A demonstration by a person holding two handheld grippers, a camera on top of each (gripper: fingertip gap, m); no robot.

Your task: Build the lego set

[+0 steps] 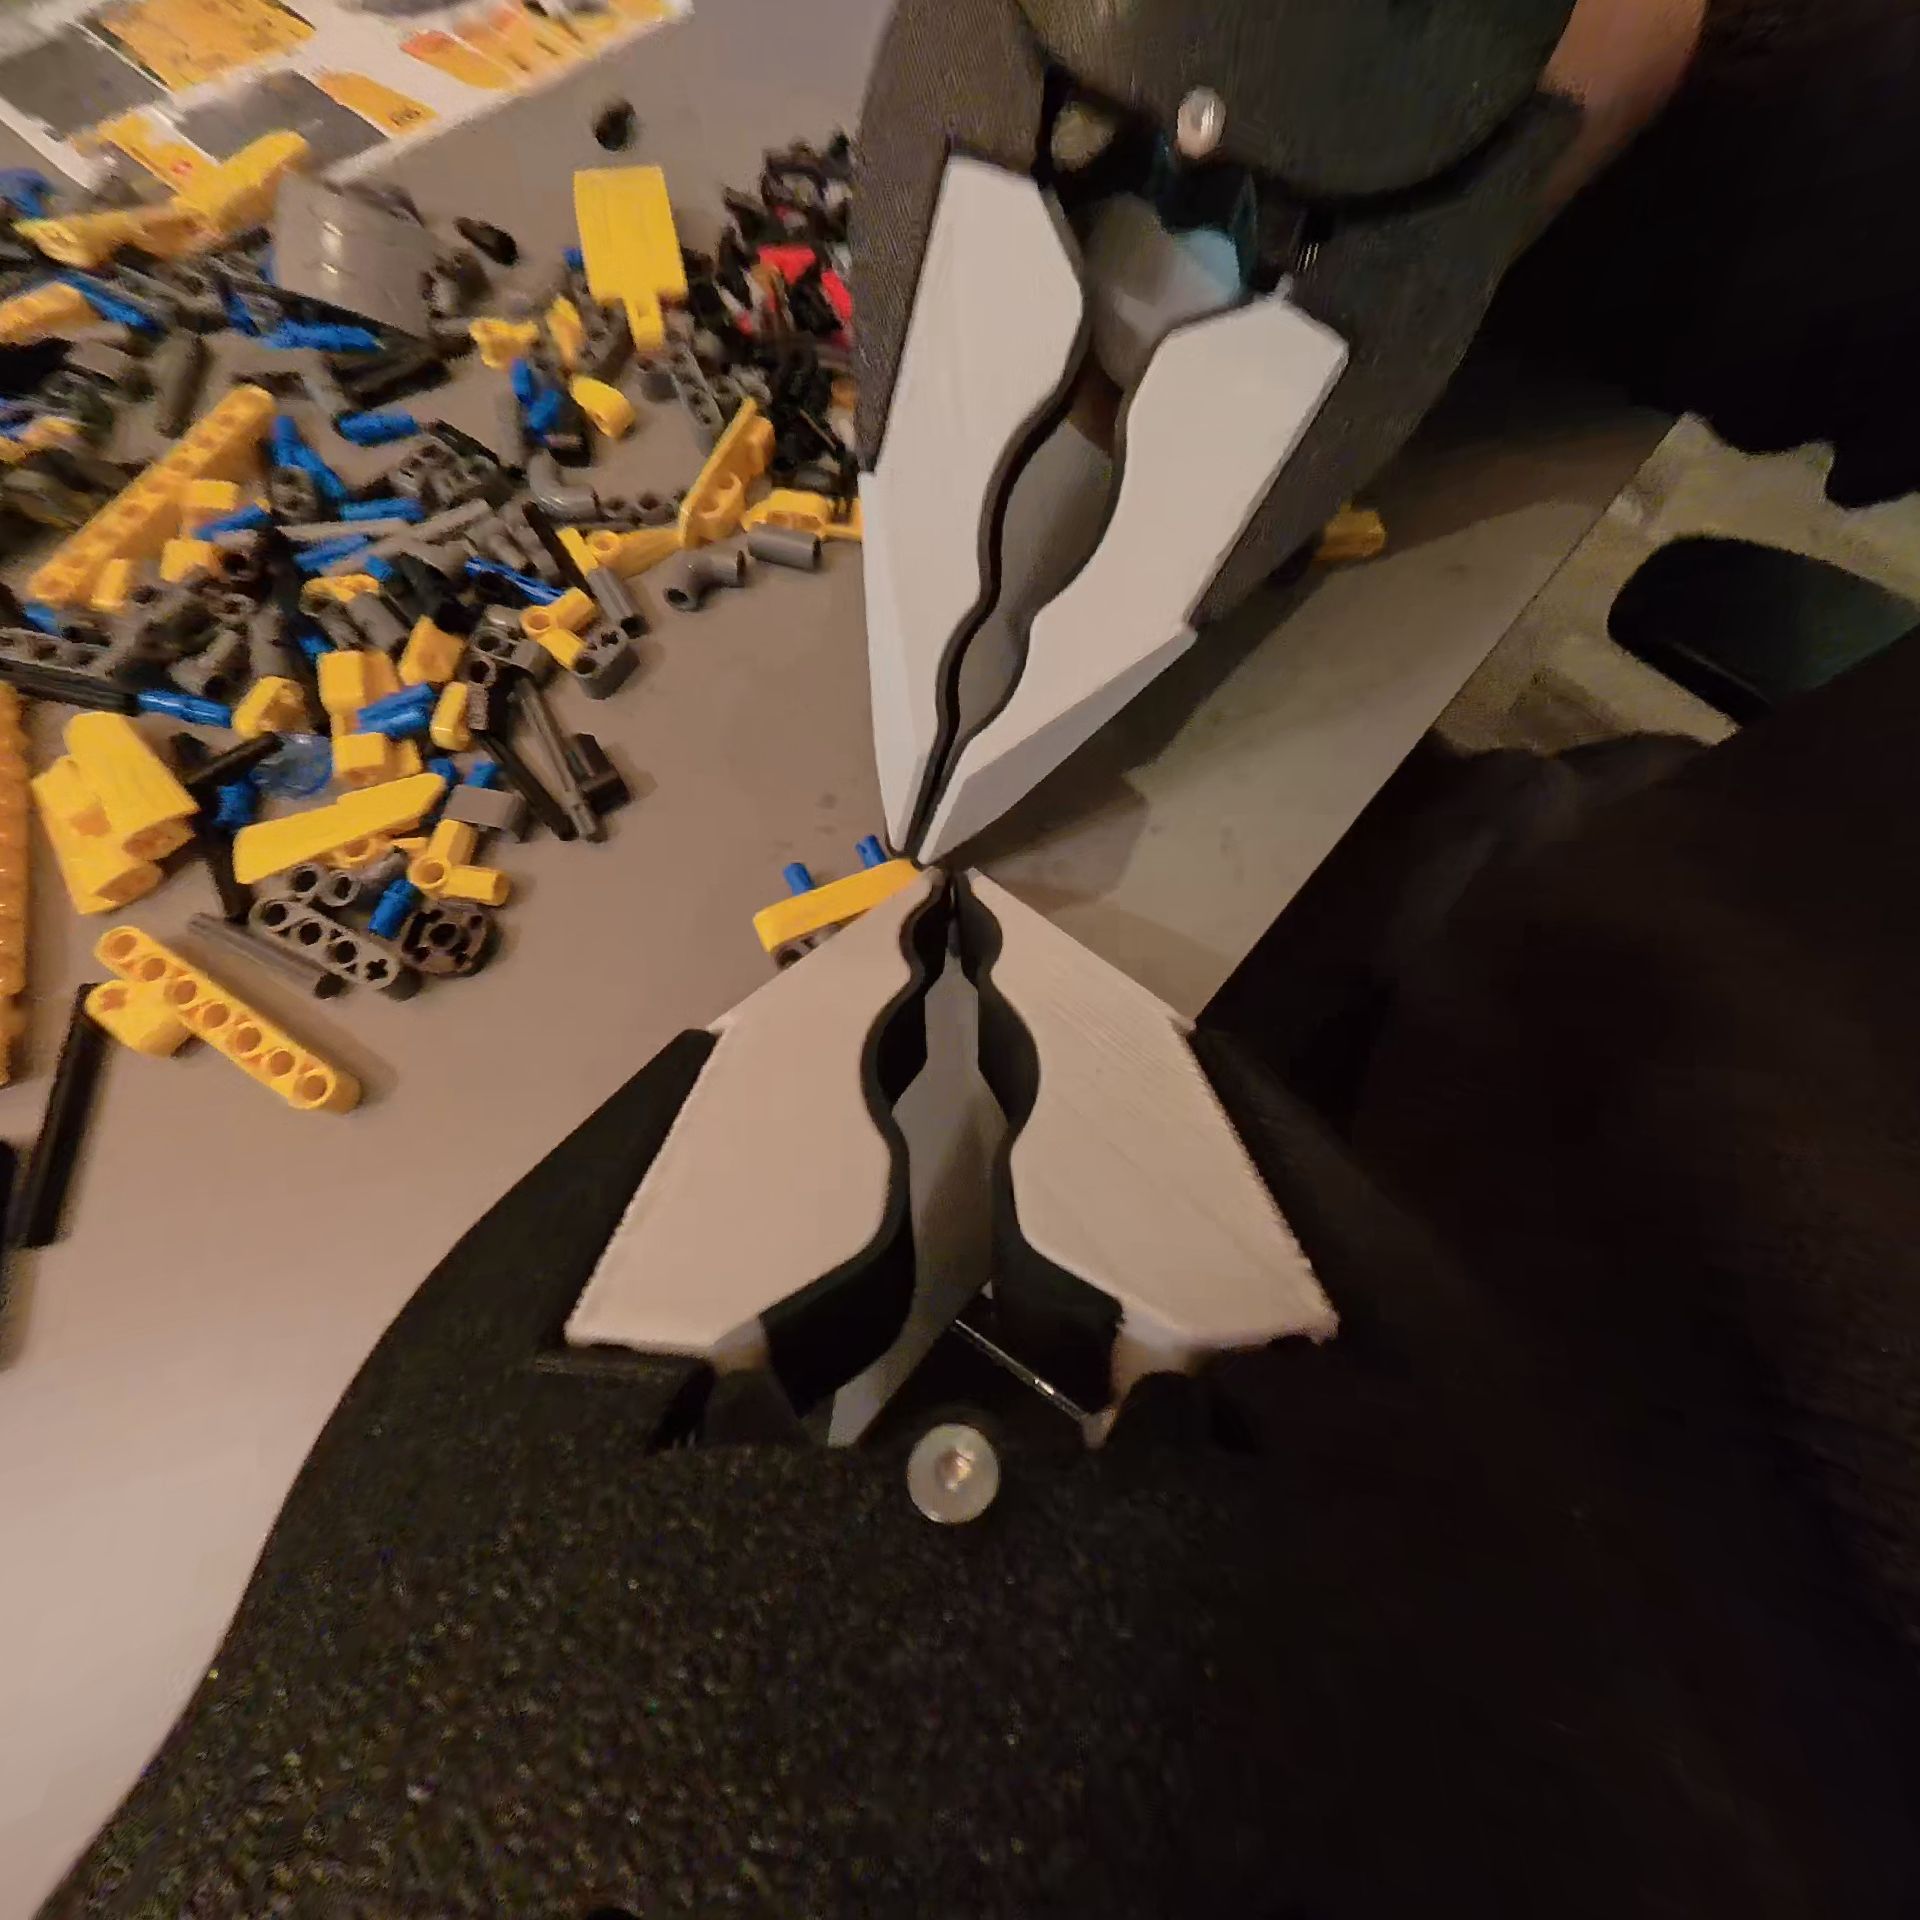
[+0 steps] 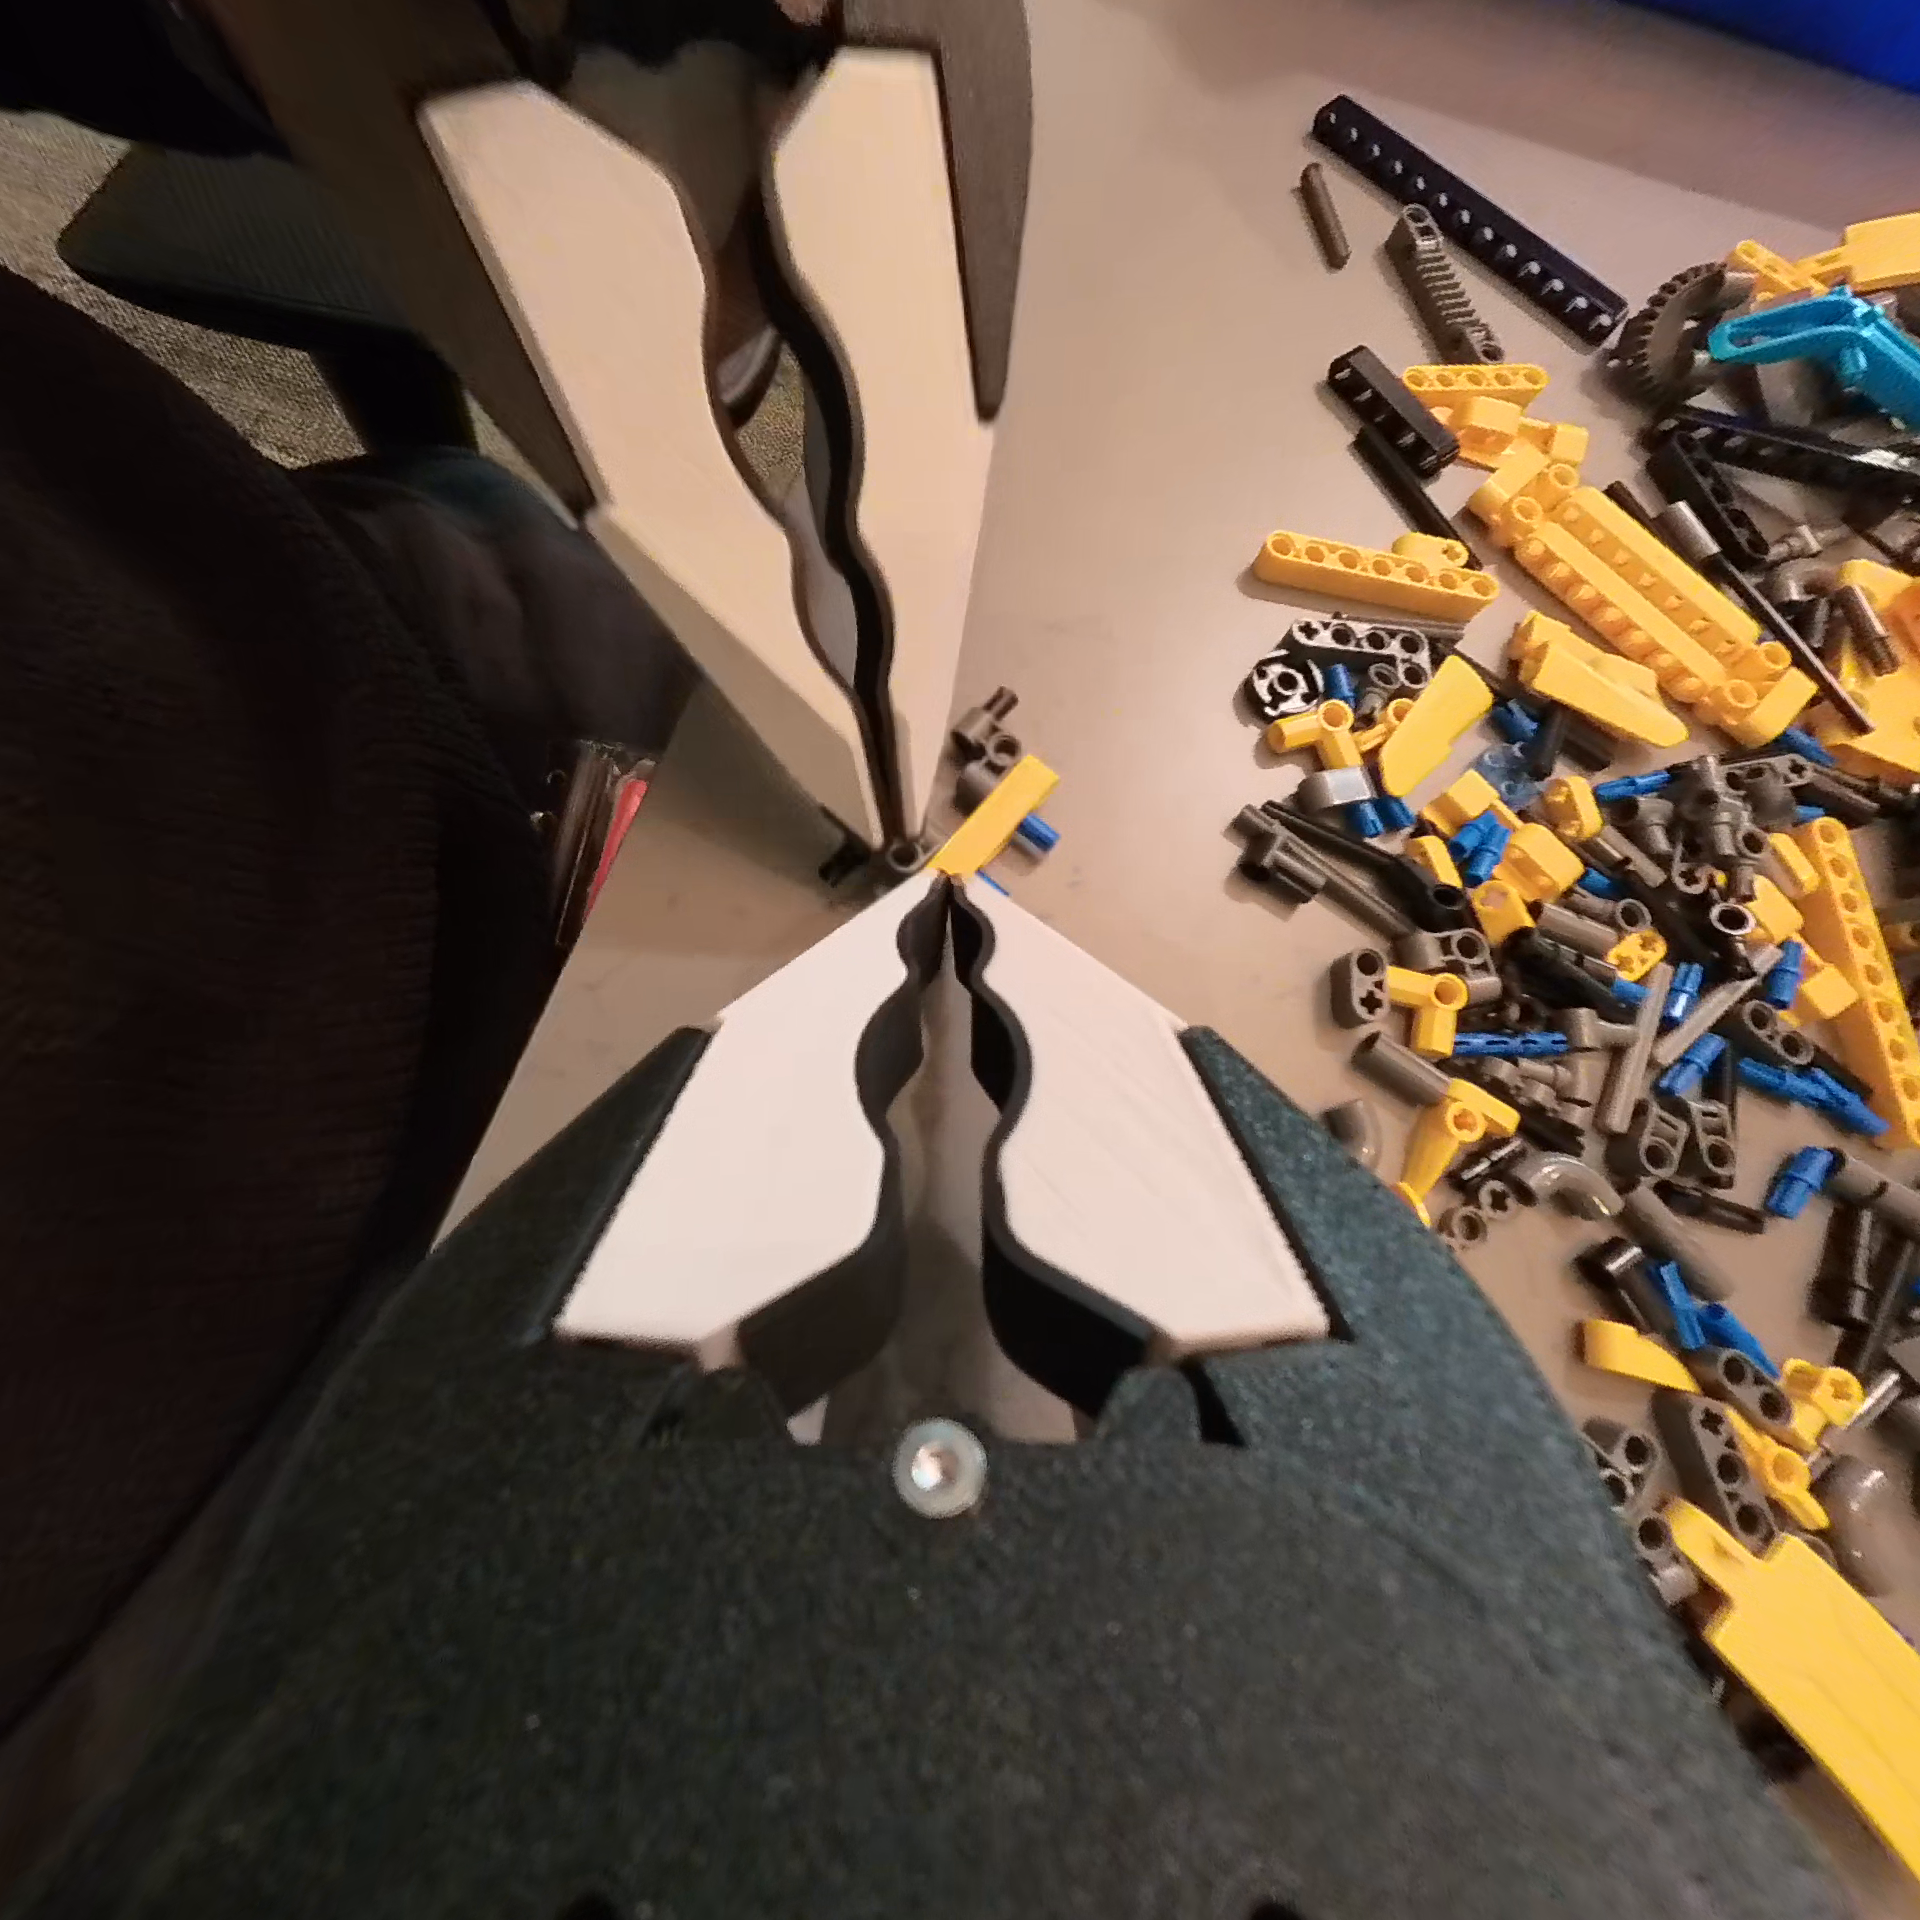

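Observation:
My left gripper (image 1: 940, 883) and my right gripper (image 2: 948, 881) meet tip to tip just above the grey table (image 1: 727, 727), both with jaws closed. The right gripper, which comes in from above in the left wrist view (image 1: 914, 854), is shut on the end of a short yellow beam (image 2: 992, 821) with blue pins (image 2: 1039, 831) in it. The beam also shows in the left wrist view (image 1: 831, 909). The left gripper, seen from above in the right wrist view (image 2: 896, 840), pinches a small grey connector (image 2: 904, 854) right next to the beam's end. The joint between the two pieces is hidden by the fingertips.
A wide pile of yellow, blue, grey and black building pieces (image 1: 312, 623) covers the table, also in the right wrist view (image 2: 1610, 883). Printed sheets (image 1: 260, 83) lie at the far edge. A large yellow panel (image 2: 1818, 1683) is nearby. A person's dark clothing (image 2: 208, 831) and a chair armrest (image 1: 1745, 623) are beyond the table edge. My two grippers' fingertips are within a few centimetres of each other.

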